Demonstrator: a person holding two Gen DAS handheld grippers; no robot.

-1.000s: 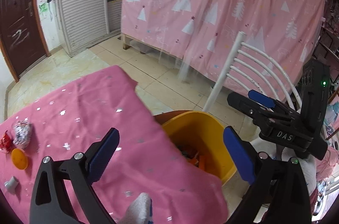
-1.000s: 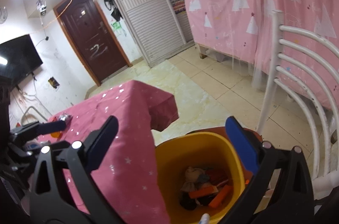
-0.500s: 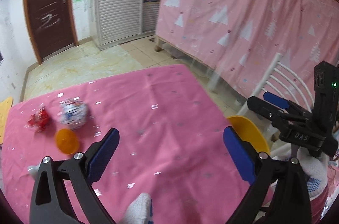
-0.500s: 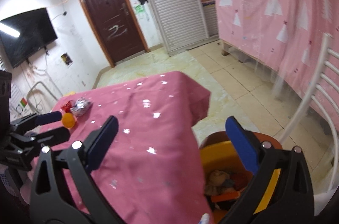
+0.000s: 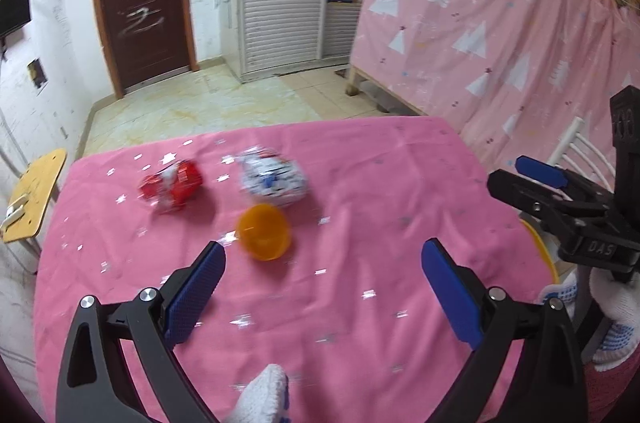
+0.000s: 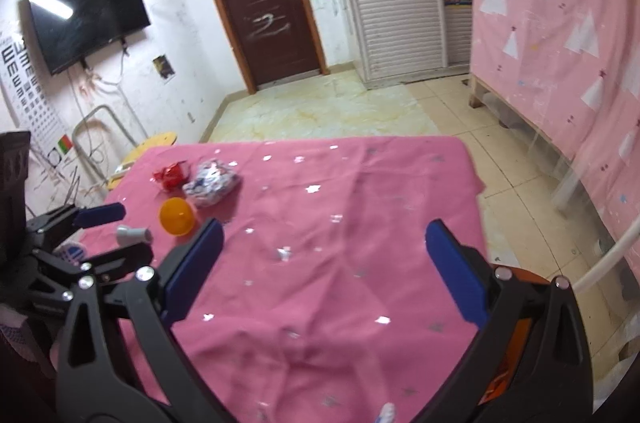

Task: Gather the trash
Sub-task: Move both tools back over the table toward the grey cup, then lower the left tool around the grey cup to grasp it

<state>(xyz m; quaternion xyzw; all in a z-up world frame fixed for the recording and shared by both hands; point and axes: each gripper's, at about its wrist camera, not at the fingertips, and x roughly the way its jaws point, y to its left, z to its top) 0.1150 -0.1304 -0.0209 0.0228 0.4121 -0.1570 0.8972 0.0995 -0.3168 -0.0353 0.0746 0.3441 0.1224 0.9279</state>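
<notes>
On the pink tablecloth lie a crumpled red wrapper, a crumpled white-and-blue wrapper and an orange round piece. My left gripper is open and empty, just short of the orange piece. The right wrist view shows the same red wrapper, white wrapper and orange piece, plus a small grey tube, all at the table's far left. My right gripper hangs open and empty over the table's middle, well apart from them.
The yellow bin's rim peeks out past the table's right edge, below the right gripper. A white chair stands beside it. A pink curtain runs along the right. A small wooden stool stands left of the table.
Both grippers have swung left from over the yellow bin to over the table. The wrappers and orange piece now sit near the middle of the left wrist view.
</notes>
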